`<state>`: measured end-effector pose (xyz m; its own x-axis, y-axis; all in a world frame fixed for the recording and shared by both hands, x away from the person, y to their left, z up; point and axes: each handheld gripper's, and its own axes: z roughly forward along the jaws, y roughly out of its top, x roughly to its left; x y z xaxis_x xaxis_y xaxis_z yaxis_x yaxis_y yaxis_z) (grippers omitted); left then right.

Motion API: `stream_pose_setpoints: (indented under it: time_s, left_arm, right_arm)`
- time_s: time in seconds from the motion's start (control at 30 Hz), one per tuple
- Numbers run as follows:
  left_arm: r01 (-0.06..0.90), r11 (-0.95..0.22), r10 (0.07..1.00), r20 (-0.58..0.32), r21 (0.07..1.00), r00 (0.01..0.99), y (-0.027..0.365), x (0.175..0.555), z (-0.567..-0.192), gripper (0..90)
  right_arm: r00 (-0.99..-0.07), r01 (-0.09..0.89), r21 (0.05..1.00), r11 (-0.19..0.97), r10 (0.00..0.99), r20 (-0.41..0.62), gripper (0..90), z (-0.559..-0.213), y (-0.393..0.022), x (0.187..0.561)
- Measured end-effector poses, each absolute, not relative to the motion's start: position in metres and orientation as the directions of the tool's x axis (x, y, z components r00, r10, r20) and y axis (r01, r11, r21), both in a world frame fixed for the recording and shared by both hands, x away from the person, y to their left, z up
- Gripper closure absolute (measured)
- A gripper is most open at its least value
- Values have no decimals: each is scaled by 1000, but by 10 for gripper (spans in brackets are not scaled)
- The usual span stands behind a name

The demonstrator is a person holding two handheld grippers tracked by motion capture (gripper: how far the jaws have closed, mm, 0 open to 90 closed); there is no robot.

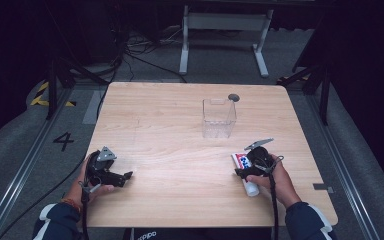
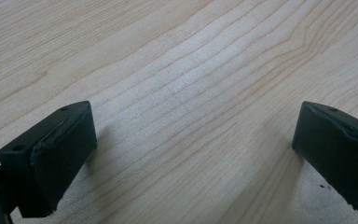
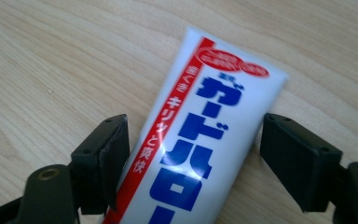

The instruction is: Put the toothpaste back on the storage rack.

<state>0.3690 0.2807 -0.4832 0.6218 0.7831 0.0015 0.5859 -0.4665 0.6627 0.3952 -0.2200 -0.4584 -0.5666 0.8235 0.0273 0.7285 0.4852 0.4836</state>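
A light wooden table seen from above, with a person's two forearms entering from the 6 o'clock edge, each hand holding a black two-jaw tool. The right hand-held gripper sits at about 4 o'clock on the table, directly over a white tube that lies flat on the wood. In the right gripper view its jaws stand apart on either side of the tube, one jaw touching or just beside the red edge, the other a little clear of the white edge, so it straddles the tube without yet squeezing it. The tube's long axis runs roughly from 11 o'clock to 5 o'clock on the table, flat crimped end away from the person and white cap toward them, so the jaws cross it the short way. The left hand-held gripper rests at about 8 o'clock, well apart from the tube, jaws wide apart over bare wood with nothing between them; the right hand is plainly the nearer one. A clear, empty plastic container stands upright at about 12 o'clock from the tube, near the table's far side. The tube bears large blue Japanese lettering, a red stripe with white Japanese characters, and a red oval badge too blurred to read. A "4" is marked on the floor at 9 o'clock.
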Motion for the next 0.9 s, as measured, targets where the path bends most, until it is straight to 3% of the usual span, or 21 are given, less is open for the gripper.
stream_pose_setpoints:
  time_s: [0.17, 0.37, 0.9]
  left_arm:
    - [586, -467, 783, 2, 663, 622, 281, 369, -483, 1]
    - [586, -466, 783, 1, 663, 621, 281, 369, -483, 1]
    - [586, -465, 784, 1, 663, 621, 281, 369, -483, 1]
  right_arm:
    - [-573, 722, 473, 505, 819, 0, 294, -458, -216, 396]
    - [-588, 720, 458, 522, 809, 2, 424, -455, -212, 396]
    - [-636, 685, 455, 569, 771, -5, 638, -447, -217, 397]
